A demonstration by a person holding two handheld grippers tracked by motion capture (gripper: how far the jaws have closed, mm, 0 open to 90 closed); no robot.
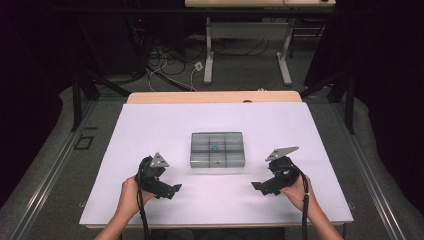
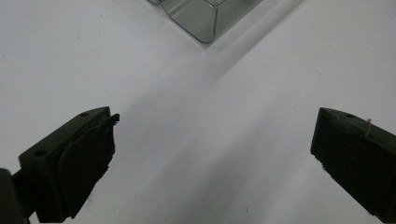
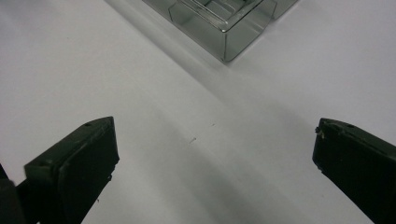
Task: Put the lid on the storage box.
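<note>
Though closed, clear compartment box (image 1: pixel 218 149) with small teal piece (image 1: pixel 215 147) inside.

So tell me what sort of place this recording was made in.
Probably a lab or recording studio rather than a home: a white-topped table ringed by black curtains, loose cables on the floor behind it, and a clear compartment box set out between two hand-held grippers.

High view looks down from above the white table (image 1: pixel 150 150); both gripper views skim it closely, sharing the clear compartmented plastic box (image 1: pixel 218 149)
</note>
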